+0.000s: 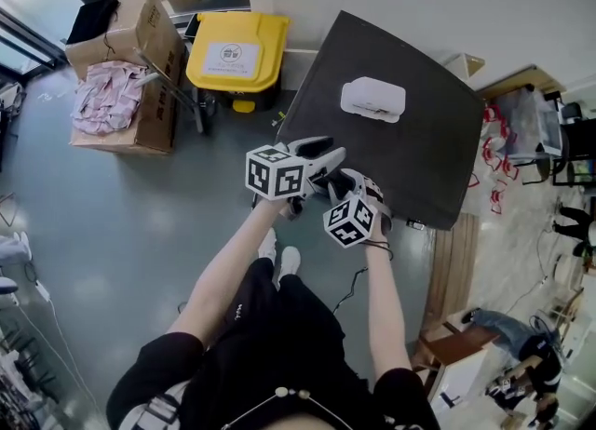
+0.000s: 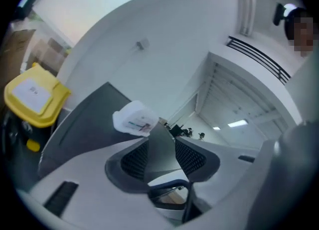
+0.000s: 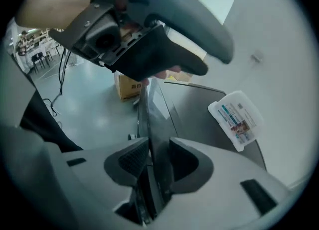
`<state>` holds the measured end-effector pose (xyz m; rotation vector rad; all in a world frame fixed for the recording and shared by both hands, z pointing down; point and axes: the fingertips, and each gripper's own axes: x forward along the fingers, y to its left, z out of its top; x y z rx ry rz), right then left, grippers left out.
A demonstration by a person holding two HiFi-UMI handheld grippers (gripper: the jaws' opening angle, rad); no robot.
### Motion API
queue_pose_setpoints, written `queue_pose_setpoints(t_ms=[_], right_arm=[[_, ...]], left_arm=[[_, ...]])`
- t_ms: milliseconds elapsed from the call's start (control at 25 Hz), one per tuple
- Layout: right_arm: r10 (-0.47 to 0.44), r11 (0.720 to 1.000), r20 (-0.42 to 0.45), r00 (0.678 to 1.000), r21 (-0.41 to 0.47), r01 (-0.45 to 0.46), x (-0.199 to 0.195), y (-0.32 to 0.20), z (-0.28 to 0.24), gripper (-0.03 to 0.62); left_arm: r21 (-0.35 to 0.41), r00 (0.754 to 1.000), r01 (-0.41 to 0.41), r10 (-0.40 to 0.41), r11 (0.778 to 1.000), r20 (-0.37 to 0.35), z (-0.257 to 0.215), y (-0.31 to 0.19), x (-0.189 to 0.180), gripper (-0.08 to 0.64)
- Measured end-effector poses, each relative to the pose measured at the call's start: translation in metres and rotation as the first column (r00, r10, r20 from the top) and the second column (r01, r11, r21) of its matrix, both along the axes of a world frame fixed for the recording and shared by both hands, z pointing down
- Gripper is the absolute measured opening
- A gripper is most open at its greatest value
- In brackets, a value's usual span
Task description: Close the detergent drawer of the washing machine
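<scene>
The washing machine's dark top (image 1: 424, 154) fills the middle of the head view, with a white packet (image 1: 372, 100) lying on it. Both grippers sit over its near left corner and hide the front, so no detergent drawer shows. My left gripper (image 1: 326, 153) is open and points nearly level across the top (image 2: 84, 119) towards the packet (image 2: 133, 119); nothing is gripped. My right gripper (image 1: 361, 188) points steeply down. It (image 3: 152, 167) is open, and the top's thin front edge (image 3: 148, 109) runs in line between its pads. The left gripper's body (image 3: 159, 30) hangs just above it.
A yellow lidded bin (image 1: 237, 51) stands left of the machine against the wall. Further left is a cardboard box (image 1: 126, 93) holding clothes. Wooden boards (image 1: 452, 265) lie along the machine's right side. The person's feet (image 1: 279, 256) stand on grey floor (image 1: 121, 233) in front.
</scene>
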<state>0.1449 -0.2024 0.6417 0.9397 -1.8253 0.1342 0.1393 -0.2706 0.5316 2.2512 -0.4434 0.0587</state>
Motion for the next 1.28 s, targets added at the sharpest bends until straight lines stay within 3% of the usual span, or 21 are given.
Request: queue_pose_setpoints(t_ms=[80, 200, 280, 360, 440, 520, 560, 760, 1040, 1280], right_arm=[[0.052, 0.997, 0.085, 0.995, 0.049, -0.057, 0.000, 0.002, -0.019, 0.060], [0.142, 0.974, 0.273, 0.952, 0.135, -0.184, 0.001, 0.001, -0.061, 0.029], [0.168, 0.940, 0.408, 0.897, 0.209, -0.271, 0.002, -0.002, -0.097, 0.026], [0.164, 0.883, 0.539, 0.826, 0.294, -0.367, 0.004, -0.005, -0.140, 0.012], [0.130, 0.828, 0.653, 0.746, 0.342, -0.444, 0.003, -0.005, -0.180, 0.003], [0.076, 0.796, 0.715, 0.695, 0.376, -0.474, -0.002, -0.004, -0.211, 0.003], [0.051, 0.786, 0.721, 0.692, 0.398, -0.473, -0.006, -0.002, -0.222, 0.002], [-0.010, 0.763, 0.680, 0.733, 0.479, -0.434, -0.020, 0.007, -0.252, 0.002], [-0.069, 0.736, 0.716, 0.695, 0.507, -0.449, -0.015, 0.021, -0.284, 0.002], [-0.105, 0.703, 0.703, 0.703, 0.553, -0.448, -0.005, 0.029, -0.309, 0.002]], left_arm=[[0.145, 0.998, -0.054, 0.059, 0.988, -0.026, -0.033, 0.017, 0.009, 0.165], [0.361, 1.000, -0.012, 0.011, 0.932, 0.006, -0.071, 0.026, -0.003, 0.105], [0.467, 0.997, 0.027, -0.058, 0.884, 0.051, -0.088, 0.026, -0.014, 0.044], [0.550, 0.988, 0.039, -0.114, 0.834, 0.103, -0.100, 0.028, -0.025, 0.014], [0.618, 0.979, 0.043, -0.156, 0.785, 0.131, -0.111, 0.032, -0.034, 0.006], [0.656, 0.975, 0.059, -0.184, 0.753, 0.124, -0.123, 0.038, -0.040, 0.006], [0.666, 0.975, 0.070, -0.192, 0.743, 0.111, -0.129, 0.041, -0.043, 0.006], [0.698, 0.974, 0.096, -0.212, 0.710, 0.082, -0.152, 0.053, -0.053, 0.006], [0.723, 0.958, 0.147, -0.280, 0.675, 0.067, -0.175, 0.064, -0.063, 0.006], [0.739, 0.960, 0.145, -0.275, 0.657, 0.056, -0.188, 0.077, -0.059, 0.006]])
